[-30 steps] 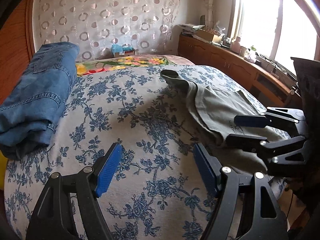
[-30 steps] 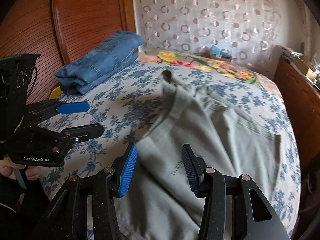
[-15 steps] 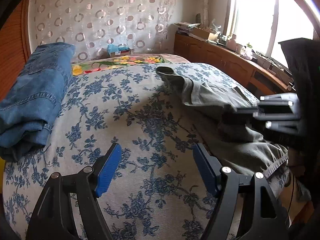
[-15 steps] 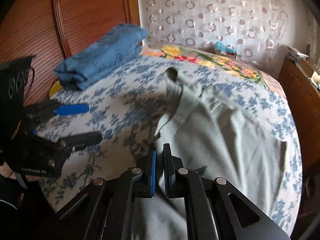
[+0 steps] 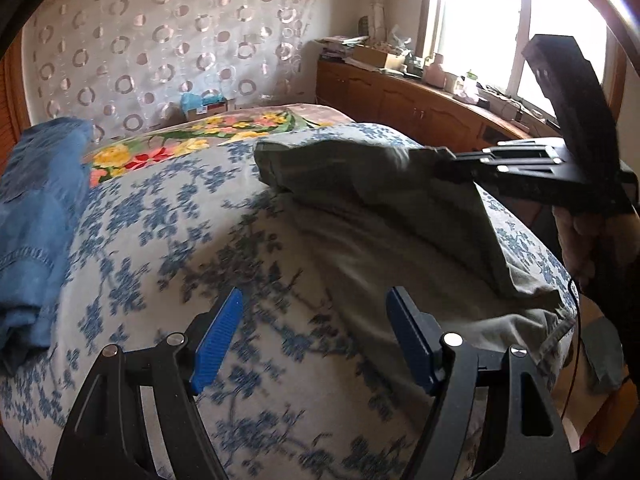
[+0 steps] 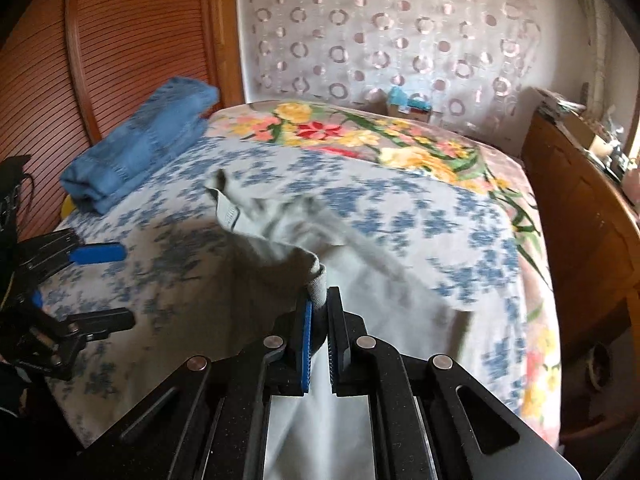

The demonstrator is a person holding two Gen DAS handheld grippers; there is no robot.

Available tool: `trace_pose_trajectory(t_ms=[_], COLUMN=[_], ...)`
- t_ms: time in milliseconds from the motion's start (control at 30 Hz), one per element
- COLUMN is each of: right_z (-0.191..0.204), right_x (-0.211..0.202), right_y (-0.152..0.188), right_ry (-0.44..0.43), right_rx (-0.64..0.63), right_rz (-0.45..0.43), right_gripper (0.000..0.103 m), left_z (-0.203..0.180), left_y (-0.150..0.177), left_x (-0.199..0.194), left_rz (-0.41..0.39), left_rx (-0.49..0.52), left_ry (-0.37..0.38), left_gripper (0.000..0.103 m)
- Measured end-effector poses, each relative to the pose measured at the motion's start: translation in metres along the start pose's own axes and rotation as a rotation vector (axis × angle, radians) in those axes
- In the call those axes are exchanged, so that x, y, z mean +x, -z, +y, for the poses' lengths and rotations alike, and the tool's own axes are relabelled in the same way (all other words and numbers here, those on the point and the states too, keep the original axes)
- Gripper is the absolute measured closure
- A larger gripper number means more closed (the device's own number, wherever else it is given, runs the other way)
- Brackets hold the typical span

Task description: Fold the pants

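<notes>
Bedroom scene, with a bed [image 5: 168,248] under a blue-flowered cover as our landmark. Our right gripper [image 6: 318,322] is clamped on a thick hem or waistband edge of the grey-green pants [image 6: 360,280], the fold of cloth pinched between its blue pads and held up off the bed. From that pinch the fabric drapes down and away: one part trails toward the far middle of the bed, where a tab end lies on the cover, and the rest spreads over the bed's near right portion. In the left wrist view the same pants [image 5: 400,216] appear as a raised tent of cloth on the right half of the bed, with the right gripper [image 5: 444,168] biting the upper edge and a hand [image 5: 580,240] behind it.

Our left gripper [image 5: 314,336] has its jaws standing wide apart, nothing between them, poised over bare cover in the near middle of the bed, beside the pants' near edge but not touching it. In the right wrist view the left gripper [image 6: 108,284] shows at the bed's left side.

Folded blue jeans [image 6: 140,144] lie on the far left edge of the bed, against a slatted wooden panel [image 6: 48,60]. Beyond the bed's far end hangs a curtain [image 6: 400,32] patterned with rings; a wooden cabinet [image 5: 400,100] runs along the bed's right side under a window [image 5: 500,20].
</notes>
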State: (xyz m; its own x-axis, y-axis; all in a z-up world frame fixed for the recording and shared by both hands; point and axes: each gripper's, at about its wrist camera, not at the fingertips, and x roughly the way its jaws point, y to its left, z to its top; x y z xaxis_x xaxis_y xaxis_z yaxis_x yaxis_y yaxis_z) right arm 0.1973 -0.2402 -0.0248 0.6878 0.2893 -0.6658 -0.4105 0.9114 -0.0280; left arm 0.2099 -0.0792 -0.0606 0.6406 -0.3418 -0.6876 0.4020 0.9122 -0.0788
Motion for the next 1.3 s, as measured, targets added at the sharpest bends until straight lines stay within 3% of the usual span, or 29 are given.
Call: trace_pose_trajectory(t_ms=[267, 333, 500, 900, 1033, 1167, 1300], right_z=[-0.028, -0.032, -0.036, -0.026, -0.034, -0.052, -0.074], right_x=[0.028, 0.032, 0.029, 0.029, 0.040, 0.038, 0.029], right_y=[-0.002, -0.002, 0.003, 0.009, 0.007, 0.009, 0.013], right_ry=[0.041, 0.041, 0.079, 0.025, 0.090, 0.247, 0.258], right_rx=[0.062, 0.089, 0.113, 0.030, 0.004, 0.022, 0.094], right_rz=[0.040, 0.044, 0.034, 0.073, 0.099, 0.083, 0.066], right_gripper=[0.096, 0.088, 0.078, 0.078, 0.078, 0.078, 0.078], left_z=[-0.013, -0.014, -0.015, -0.017, -0.018, -0.018, -0.018], left_y=[-0.015, -0.017, -0.019, -0.014, -0.014, -0.013, -0.013], left_x=[0.019, 0.023, 0.038, 0.058, 0.059, 0.059, 0.060], left_rz=[0.022, 0.029, 0.058, 0.143, 0.145, 0.144, 0.145], left_rx=[0.029, 0.034, 0.038, 0.041, 0.043, 0.042, 0.041], left_ry=[0.003, -0.003, -0.012, -0.019, -0.021, -0.020, -0.021], left_gripper=[0.028, 0.028, 0.028, 0.026, 0.025, 0.025, 0.024])
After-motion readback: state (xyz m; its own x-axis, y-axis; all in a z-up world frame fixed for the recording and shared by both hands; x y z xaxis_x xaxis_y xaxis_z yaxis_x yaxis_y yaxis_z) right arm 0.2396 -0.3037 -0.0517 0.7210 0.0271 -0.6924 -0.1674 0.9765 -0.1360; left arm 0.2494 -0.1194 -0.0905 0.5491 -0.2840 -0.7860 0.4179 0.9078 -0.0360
